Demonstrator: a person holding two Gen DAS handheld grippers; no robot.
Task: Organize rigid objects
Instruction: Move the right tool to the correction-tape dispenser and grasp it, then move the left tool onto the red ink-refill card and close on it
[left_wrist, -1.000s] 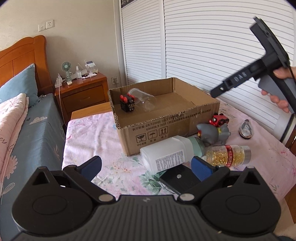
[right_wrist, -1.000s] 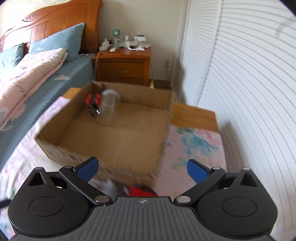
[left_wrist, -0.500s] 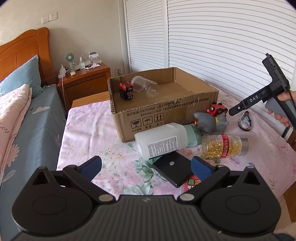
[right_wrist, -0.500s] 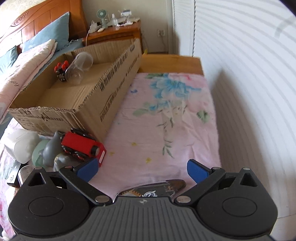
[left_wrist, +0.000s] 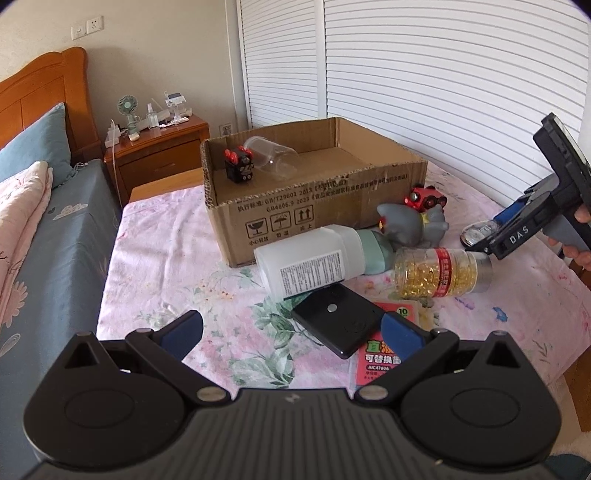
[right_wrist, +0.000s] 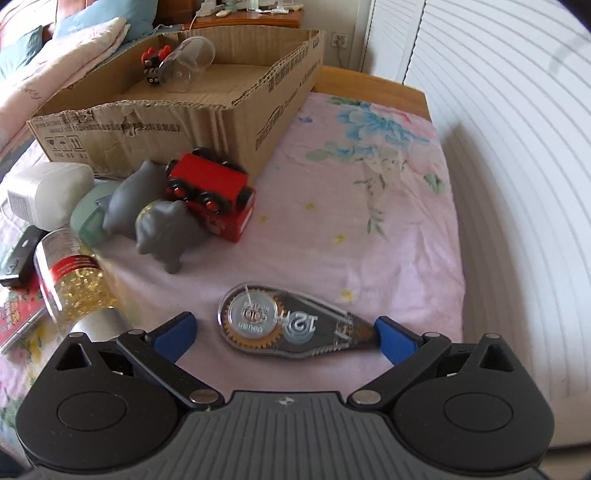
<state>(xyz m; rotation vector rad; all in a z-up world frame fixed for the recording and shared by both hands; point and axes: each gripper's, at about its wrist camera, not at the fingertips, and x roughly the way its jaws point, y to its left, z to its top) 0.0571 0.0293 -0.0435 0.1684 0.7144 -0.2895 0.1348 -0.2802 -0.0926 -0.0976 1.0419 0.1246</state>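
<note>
Since a second ago the right gripper (right_wrist: 284, 334) has been brought from above the box (right_wrist: 177, 122) down to the tape dispenser (right_wrist: 291, 326), which lies flat on the cloth between its spread fingers, ungrasped; a pickup is judged next. The left gripper (left_wrist: 291, 332) is held open, empty. Contact at the dispenser's tip cannot be determined.

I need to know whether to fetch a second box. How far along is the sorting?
Early. Done: only a black toy with red knobs and a clear cup lie in the cardboard box. In hand: nothing; the right gripper is open around the correction tape dispenser; the left gripper hovers open. Left: white bottle, capsule bottle, grey toy, red train car, black case, red packet.
</note>
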